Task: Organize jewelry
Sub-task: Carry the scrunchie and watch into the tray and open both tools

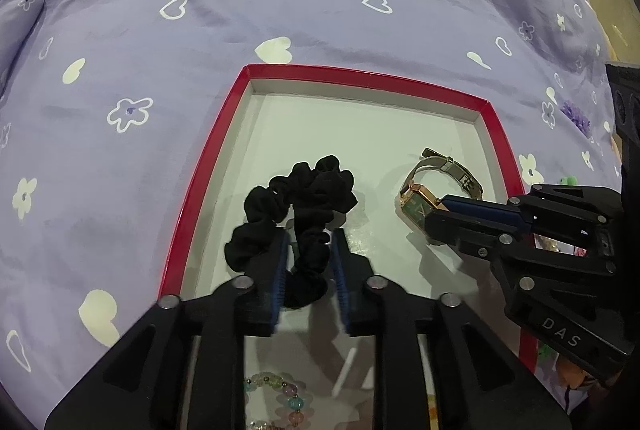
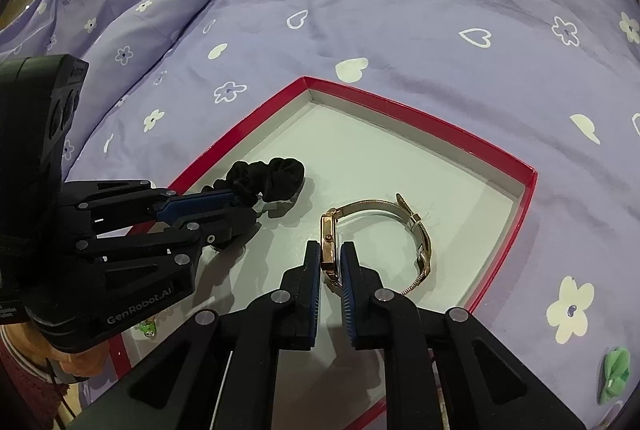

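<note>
A red-rimmed box [image 1: 200, 166] with a pale floor lies on the bedspread; it also shows in the right wrist view [image 2: 500, 158]. My left gripper [image 1: 310, 236] is shut on a black scrunchie [image 1: 308, 190], which rests on the box floor; the scrunchie also shows in the right wrist view [image 2: 272, 176]. My right gripper [image 2: 330, 248] is shut on the case of a rose-gold watch [image 2: 329, 242], its mesh band looping to the right. In the left wrist view the watch [image 1: 418, 200] sits at the right gripper's [image 1: 434, 208] tips.
A lilac bedspread [image 1: 200, 30] with white flowers and hearts surrounds the box. A bead bracelet [image 1: 280, 390] lies at the box's near end under my left gripper. A green hair clip [image 2: 616, 370] lies on the bedspread at the right. A pillow [image 2: 160, 2] is at the far left.
</note>
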